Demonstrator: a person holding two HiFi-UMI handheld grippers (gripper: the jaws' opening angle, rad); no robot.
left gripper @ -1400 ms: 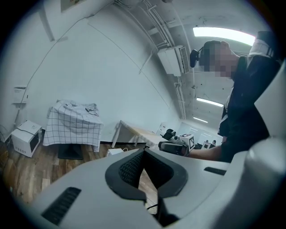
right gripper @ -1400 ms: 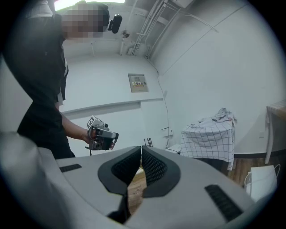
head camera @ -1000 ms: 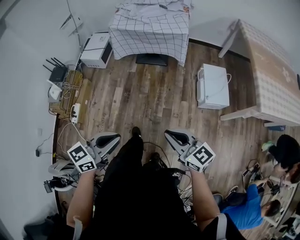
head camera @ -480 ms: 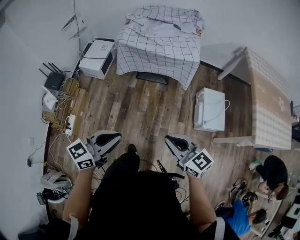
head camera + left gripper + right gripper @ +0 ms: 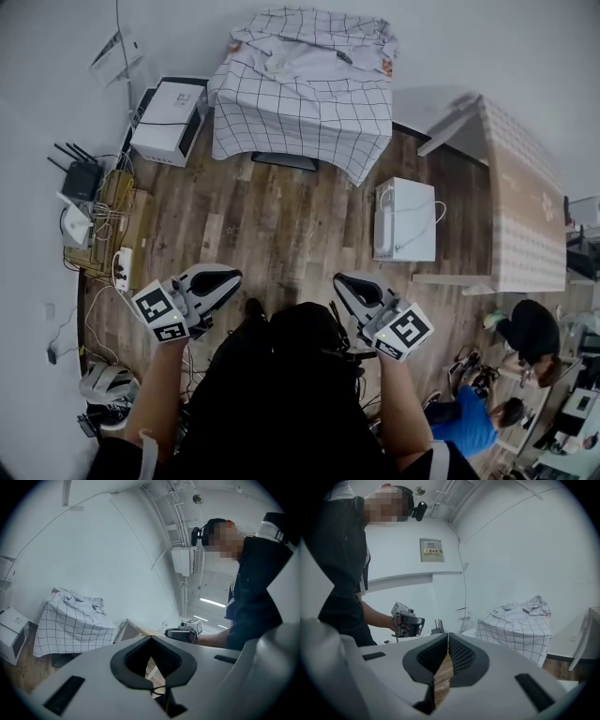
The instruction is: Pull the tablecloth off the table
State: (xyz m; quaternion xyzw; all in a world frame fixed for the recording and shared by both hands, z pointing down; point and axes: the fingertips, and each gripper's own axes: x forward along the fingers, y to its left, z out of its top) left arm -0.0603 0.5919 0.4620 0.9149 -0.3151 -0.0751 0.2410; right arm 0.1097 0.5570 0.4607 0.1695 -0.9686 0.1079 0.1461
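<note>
A white tablecloth with a black grid [image 5: 300, 117] hangs over a small table against the far wall, with a crumpled cloth [image 5: 309, 52] on top. It also shows in the left gripper view [image 5: 70, 627] and the right gripper view [image 5: 518, 632]. My left gripper [image 5: 230, 278] and right gripper [image 5: 342, 281] are held in front of my body, far short of the table, over the wooden floor. Both are shut and hold nothing, jaws together in the left gripper view [image 5: 151, 638] and the right gripper view [image 5: 448, 634].
A white box [image 5: 405, 220] lies on the floor right of the table, a white appliance [image 5: 169, 117] left of it. A router [image 5: 82, 178], power strip [image 5: 122, 267] and cables line the left wall. A long beige-clothed table [image 5: 525, 206] and people [image 5: 525, 328] are at right.
The checked table has come lower in the head view and more of its top shows. Both grippers keep their place in front of me, still shut.
</note>
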